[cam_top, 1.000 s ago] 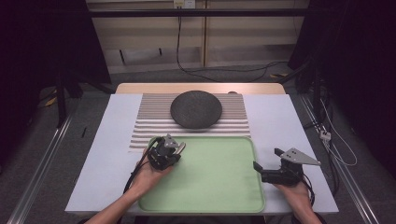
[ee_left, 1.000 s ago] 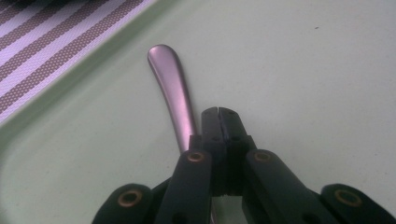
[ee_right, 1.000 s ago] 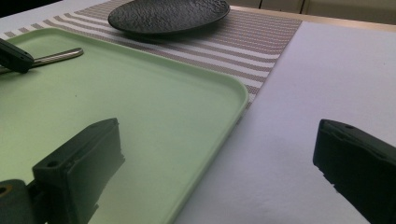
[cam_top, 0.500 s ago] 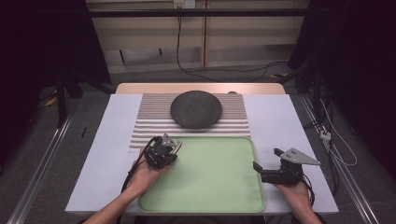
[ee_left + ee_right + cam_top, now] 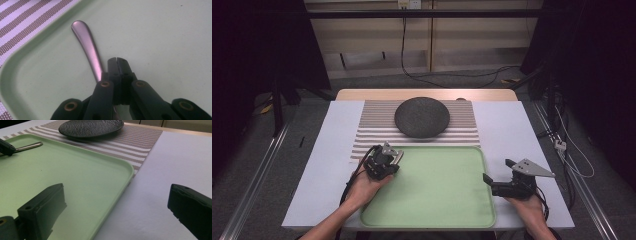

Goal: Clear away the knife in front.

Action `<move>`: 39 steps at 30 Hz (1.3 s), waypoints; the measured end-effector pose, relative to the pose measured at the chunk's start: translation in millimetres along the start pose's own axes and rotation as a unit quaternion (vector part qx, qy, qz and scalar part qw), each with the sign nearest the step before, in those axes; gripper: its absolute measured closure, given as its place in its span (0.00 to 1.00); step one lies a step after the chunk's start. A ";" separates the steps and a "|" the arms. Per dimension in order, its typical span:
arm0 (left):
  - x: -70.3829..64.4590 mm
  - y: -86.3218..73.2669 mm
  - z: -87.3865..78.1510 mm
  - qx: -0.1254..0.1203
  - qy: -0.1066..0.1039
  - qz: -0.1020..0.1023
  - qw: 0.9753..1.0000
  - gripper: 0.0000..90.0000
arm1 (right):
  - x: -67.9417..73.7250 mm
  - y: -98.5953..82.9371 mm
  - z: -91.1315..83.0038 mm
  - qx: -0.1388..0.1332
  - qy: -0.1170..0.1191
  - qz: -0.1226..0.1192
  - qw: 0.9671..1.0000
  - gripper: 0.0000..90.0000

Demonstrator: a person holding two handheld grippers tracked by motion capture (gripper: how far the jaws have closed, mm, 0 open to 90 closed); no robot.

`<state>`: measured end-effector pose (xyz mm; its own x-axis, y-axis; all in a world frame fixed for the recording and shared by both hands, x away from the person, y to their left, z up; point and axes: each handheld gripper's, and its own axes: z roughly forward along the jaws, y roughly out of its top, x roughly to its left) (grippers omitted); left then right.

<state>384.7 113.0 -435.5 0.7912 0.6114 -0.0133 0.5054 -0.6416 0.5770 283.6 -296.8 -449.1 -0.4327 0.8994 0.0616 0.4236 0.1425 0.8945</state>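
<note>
A metal utensil handle (image 5: 86, 40) runs out ahead of my left gripper (image 5: 116, 60), low over the near-left corner of the green tray (image 5: 162, 37). The jaws are pressed together with the handle slipping in under them from the left. In the high view the left gripper (image 5: 384, 162) sits at the green tray's (image 5: 437, 200) left rim. My right gripper (image 5: 497, 170) stands open at the tray's right rim, nothing between its jaws. In the right gripper view the right gripper (image 5: 116, 192) spans the tray's edge (image 5: 125, 170), and the utensil (image 5: 28, 146) shows far off.
A dark round plate (image 5: 422, 117) rests on a striped placemat (image 5: 372, 125) behind the tray; the plate (image 5: 91, 127) is also ahead of the right gripper. A white table cover (image 5: 522, 130) lies around the mat and tray.
My left gripper has shifted slightly to the left at the tray's corner. The right gripper has stayed put.
</note>
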 end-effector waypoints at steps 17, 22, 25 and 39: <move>8.0 -4.6 -4.9 0.009 0.013 -0.010 1.000 1.00 | -0.1 0.2 0.7 0.001 -0.001 0.000 1.000 0.02; 10.0 -5.0 -5.8 0.012 0.023 -0.017 1.000 1.00 | 0.0 0.2 1.1 0.001 -0.001 0.000 1.000 0.02; 10.1 -5.1 -6.1 0.014 0.025 -0.017 0.999 1.00 | 0.1 0.3 1.3 0.001 0.001 -0.001 1.000 0.02; 15.6 -7.3 -9.7 0.026 0.036 -0.016 0.999 1.00 | -0.1 0.6 2.0 0.001 0.003 -0.004 1.000 0.02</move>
<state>390.0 131.7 -432.0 0.7482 0.6629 0.0283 0.5495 -0.6431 0.5333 285.5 -295.9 -449.4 -0.4399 0.8962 0.0577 0.4223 0.1498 0.8940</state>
